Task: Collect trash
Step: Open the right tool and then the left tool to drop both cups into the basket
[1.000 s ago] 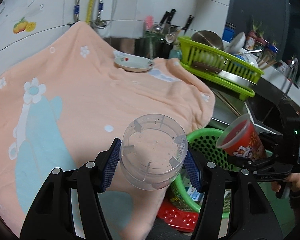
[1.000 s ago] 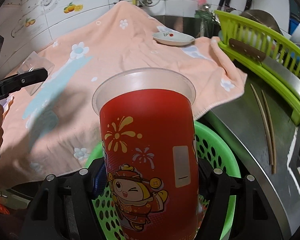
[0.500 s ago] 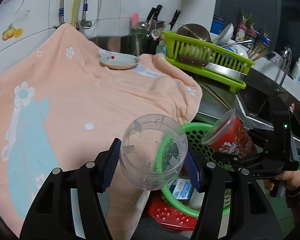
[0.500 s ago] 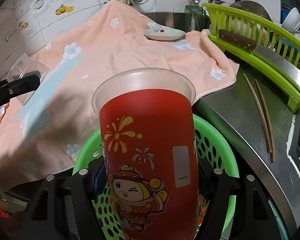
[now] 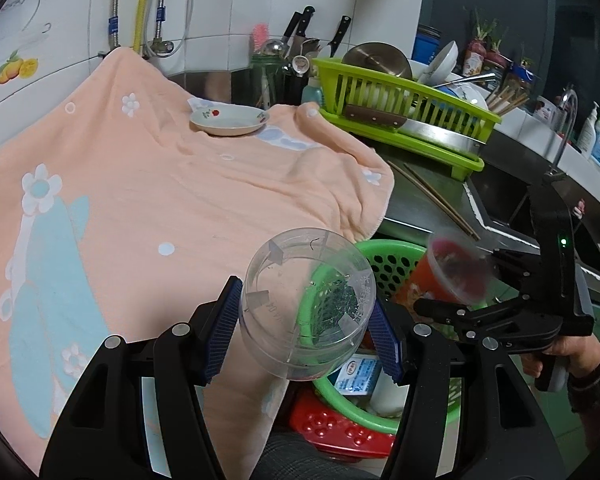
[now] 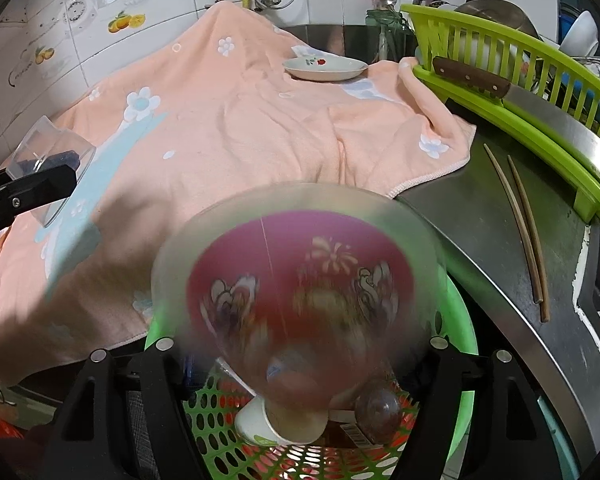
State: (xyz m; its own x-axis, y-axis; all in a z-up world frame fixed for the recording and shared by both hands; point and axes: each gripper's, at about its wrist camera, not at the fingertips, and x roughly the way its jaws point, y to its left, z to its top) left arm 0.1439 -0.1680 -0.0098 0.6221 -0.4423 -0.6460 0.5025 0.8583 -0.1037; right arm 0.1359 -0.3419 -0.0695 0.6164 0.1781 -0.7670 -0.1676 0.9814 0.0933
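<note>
Right gripper opening, red cup now tipping, blurred.

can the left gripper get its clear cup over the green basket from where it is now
Probably yes. The left gripper holds the clear cup right at the green basket rim. The right gripper, jaws opening, is dropping its red cup there, so it may crowd the opening.

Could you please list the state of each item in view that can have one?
Red cup: blurred, tipping into the basket, between the opening jaws.
Right hand-held gripper: opening.
Clear cup: clamped sideways, empty.
Left hand-held gripper: shut on it.
Green basket: partly filled with trash.
Saucer: upright, empty.
</note>
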